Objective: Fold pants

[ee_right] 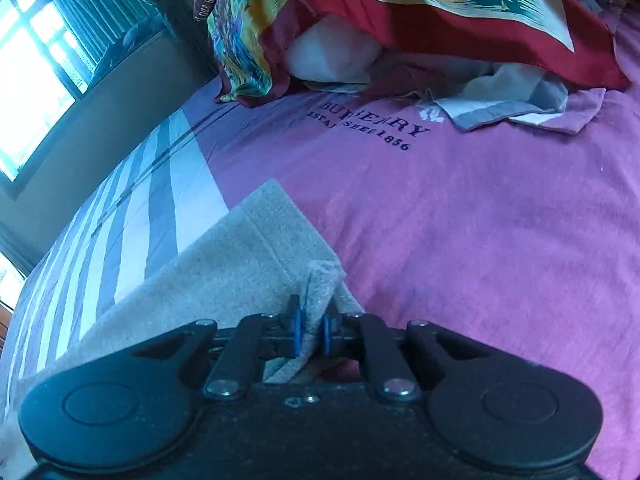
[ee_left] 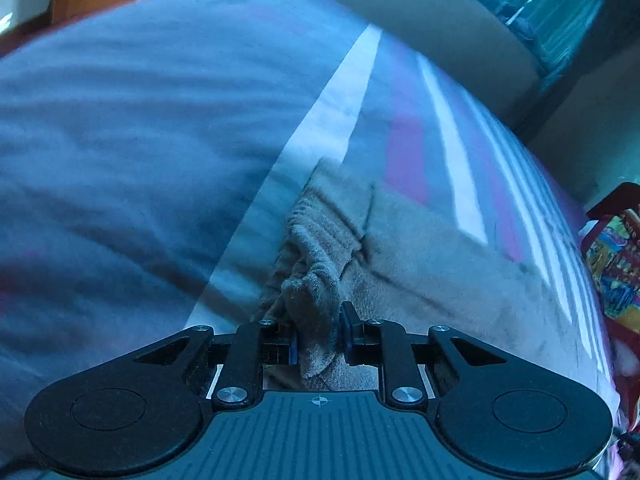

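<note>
Daylight from a curtained window falls on the bed (ee_right: 480,220), where the grey pants (ee_right: 224,256) lie on its striped and pink cover, just short of the printed lettering (ee_right: 368,126). The left gripper (ee_left: 318,336) and right gripper (ee_right: 312,330) each have fingers pinched narrow on a bunched edge of the cloth. I judge a fold is mid-carry; next, both edges need laying down level and aligned before letting go.

The right gripper (ee_right: 312,330) pinches a corner of the grey pants (ee_right: 224,256), which lie on a pink bedspread (ee_right: 480,220) near a red scarf (ee_right: 440,20).

One pants (ee_left: 400,248), one bedsheet (ee_right: 480,240), two pillows (ee_right: 400,8).
</note>
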### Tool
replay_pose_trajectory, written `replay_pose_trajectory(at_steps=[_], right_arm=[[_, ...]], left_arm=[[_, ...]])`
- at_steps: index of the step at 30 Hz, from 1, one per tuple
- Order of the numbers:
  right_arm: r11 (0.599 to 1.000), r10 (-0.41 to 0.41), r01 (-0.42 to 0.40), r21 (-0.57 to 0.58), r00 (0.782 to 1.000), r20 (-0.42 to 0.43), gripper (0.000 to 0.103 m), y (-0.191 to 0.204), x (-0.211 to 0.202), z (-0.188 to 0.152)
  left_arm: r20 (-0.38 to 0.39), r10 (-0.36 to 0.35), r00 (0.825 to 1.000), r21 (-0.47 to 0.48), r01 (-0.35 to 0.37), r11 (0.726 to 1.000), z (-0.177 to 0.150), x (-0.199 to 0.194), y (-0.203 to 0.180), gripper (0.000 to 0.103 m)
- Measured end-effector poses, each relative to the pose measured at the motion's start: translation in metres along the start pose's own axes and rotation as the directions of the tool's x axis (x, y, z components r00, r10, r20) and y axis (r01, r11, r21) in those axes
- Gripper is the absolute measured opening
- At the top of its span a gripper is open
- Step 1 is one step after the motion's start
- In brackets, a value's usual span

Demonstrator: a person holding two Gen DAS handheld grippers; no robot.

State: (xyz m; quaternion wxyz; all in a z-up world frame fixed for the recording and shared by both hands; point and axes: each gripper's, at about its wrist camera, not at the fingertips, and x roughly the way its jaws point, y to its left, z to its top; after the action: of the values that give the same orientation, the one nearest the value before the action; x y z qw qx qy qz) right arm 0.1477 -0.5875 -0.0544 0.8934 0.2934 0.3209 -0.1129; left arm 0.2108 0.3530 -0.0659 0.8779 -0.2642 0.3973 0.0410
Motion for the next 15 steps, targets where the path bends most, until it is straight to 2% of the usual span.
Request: replay_pose_trajectory(at_steps=[2, 4, 5, 7, 8, 9, 10, 11, 12, 13, 14, 15], right_arm=[[1.0, 0.025, -0.025, -0.013, 0.999, 0.04, 0.009, 0.006, -0.009, 0.007], [0.999, 0.046, -0.044, -0.015, 0.995, 0.09, 0.009, 0.009, -0.02, 0.011], [0.999, 0.025, -0.023, -0.026, 0.996, 0.083, 0.009, 0.008, -0.018, 0.01], [0.996, -0.057, 0.055, -0.065, 0.998, -0.018, 0.011, 0.006, 0.003, 0.003], [0.995, -0.06, 0.057, -0.078, 0.998, -0.029, 0.012, 0.006, 0.007, 0.001], [0.994, -0.07, 0.07, -0.088, 0.998, 0.004, 0.023, 0.008, 0.001, 0.001], [0.989, -0.103, 0.109, -0.1, 0.992, 0.067, 0.028, 0.014, -0.01, 0.0], [0.981, -0.131, 0.15, -0.125, 0.981, 0.146, 0.028, 0.021, -0.024, 0.0], [0.975, -0.122, 0.156, -0.157, 0.971, 0.204, 0.028, 0.031, -0.035, -0.001], [0.972, -0.091, 0.136, -0.191, 0.969, 0.229, 0.028, 0.042, -0.041, -0.001], [0.969, -0.029, 0.08, -0.232, 0.976, 0.216, 0.028, 0.056, -0.04, 0.001], [0.961, 0.064, -0.018, -0.277, 0.985, 0.158, 0.028, 0.074, -0.033, 0.002]], left_arm=[[0.059, -0.04, 0.997, -0.013, 0.041, 0.999, 0.003, -0.013, 0.002, 0.021], [0.007, 0.017, 1.0, 0.021, -0.017, 1.0, -0.004, -0.003, -0.001, 0.021], [-0.016, 0.043, 0.999, 0.053, -0.042, 0.998, -0.011, 0.005, -0.004, 0.022], [0.008, 0.029, 1.0, 0.018, -0.029, 0.999, -0.01, 0.002, 0.002, 0.024], [0.028, 0.02, 0.999, -0.006, -0.02, 1.0, -0.011, -0.002, 0.002, 0.03], [0.046, 0.024, 0.999, -0.008, -0.024, 1.0, -0.013, -0.006, 0.001, 0.034], [0.064, 0.033, 0.997, 0.002, -0.034, 0.999, -0.016, -0.011, -0.002, 0.042], [0.088, 0.038, 0.995, 0.013, -0.04, 0.999, -0.019, -0.017, -0.005, 0.057], [0.112, 0.047, 0.993, 0.018, -0.049, 0.999, -0.021, -0.023, -0.004, 0.066], [0.143, 0.07, 0.987, 0.017, -0.073, 0.997, -0.023, -0.028, -0.007, 0.078], [0.174, 0.083, 0.981, 0.012, -0.087, 0.996, -0.025, -0.031, -0.008, 0.079], [0.193, 0.09, 0.977, 0.004, -0.092, 0.996, -0.026, -0.032, -0.008, 0.079]])
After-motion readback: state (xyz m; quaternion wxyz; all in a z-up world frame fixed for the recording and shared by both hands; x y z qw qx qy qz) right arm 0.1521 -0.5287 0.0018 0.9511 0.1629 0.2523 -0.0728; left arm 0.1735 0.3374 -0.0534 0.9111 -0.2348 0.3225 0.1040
